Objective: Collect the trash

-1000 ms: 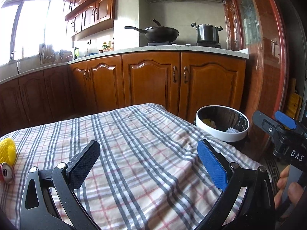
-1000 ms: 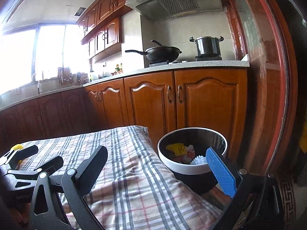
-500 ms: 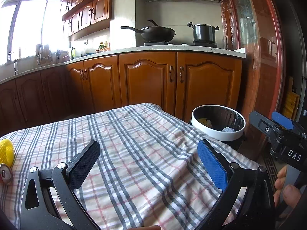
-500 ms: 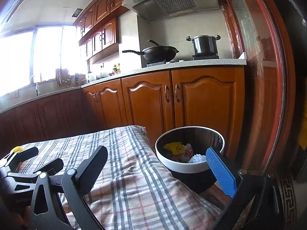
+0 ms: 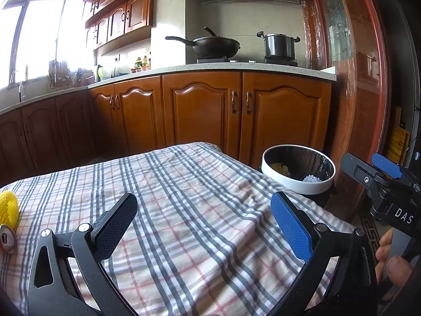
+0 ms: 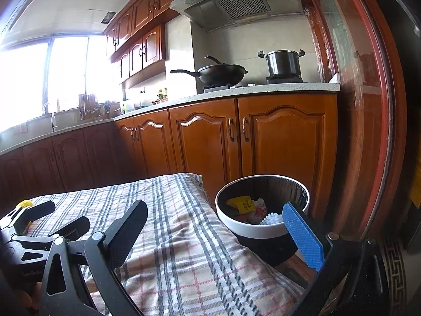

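My left gripper (image 5: 204, 226) is open and empty over the plaid tablecloth (image 5: 184, 197). A yellow mesh ball (image 5: 9, 209) and a drink can (image 5: 6, 238) lie on the cloth at the far left edge, well left of its black finger. My right gripper (image 6: 214, 237) is also open and empty, near the table's right end. Its blue finger overlaps the white-rimmed trash bin (image 6: 252, 230), which holds a yellow wrapper (image 6: 242, 204) and a white spiky ball (image 6: 272, 218). The bin (image 5: 298, 188) also shows in the left wrist view, beside the table's right corner.
Wooden kitchen cabinets (image 5: 205, 115) run behind the table, with a wok (image 5: 210, 46) and a pot (image 5: 279, 44) on the counter. A red-framed glass door (image 6: 368, 131) stands at the right. A person's fingers (image 5: 389, 252) hold the right gripper's handle.
Both views swayed slightly and returned to nearly the same place. Both grippers stayed open, and nothing was taken hold of or let go.
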Motion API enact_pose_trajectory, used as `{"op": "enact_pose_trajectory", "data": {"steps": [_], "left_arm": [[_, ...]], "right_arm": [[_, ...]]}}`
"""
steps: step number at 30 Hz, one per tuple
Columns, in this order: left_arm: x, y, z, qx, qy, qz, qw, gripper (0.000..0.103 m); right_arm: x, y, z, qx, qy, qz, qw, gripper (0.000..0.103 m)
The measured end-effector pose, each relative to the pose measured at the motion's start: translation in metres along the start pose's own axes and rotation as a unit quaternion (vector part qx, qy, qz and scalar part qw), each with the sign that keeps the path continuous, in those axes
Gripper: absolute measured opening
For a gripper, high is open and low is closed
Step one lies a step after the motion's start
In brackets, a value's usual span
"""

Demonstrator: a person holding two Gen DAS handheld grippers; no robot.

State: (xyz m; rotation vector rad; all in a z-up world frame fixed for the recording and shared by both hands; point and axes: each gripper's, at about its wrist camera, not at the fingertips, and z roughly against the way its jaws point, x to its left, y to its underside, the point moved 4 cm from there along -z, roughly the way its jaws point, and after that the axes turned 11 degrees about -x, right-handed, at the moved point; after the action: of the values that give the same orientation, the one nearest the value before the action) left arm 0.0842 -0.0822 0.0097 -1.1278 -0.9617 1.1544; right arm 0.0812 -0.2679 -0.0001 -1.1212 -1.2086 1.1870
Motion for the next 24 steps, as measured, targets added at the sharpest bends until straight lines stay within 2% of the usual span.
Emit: {"op": "enact_pose_trajectory", "data": {"steps": [24], "left_arm": [[0.0019, 0.0003, -0.0003, 0.000, 0.002, 0.002, 1.0000, 0.103]], "right_arm": [[0.0007, -0.0037, 0.0032, -0.003, -0.004, 0.000, 1.000, 0.103]]}}
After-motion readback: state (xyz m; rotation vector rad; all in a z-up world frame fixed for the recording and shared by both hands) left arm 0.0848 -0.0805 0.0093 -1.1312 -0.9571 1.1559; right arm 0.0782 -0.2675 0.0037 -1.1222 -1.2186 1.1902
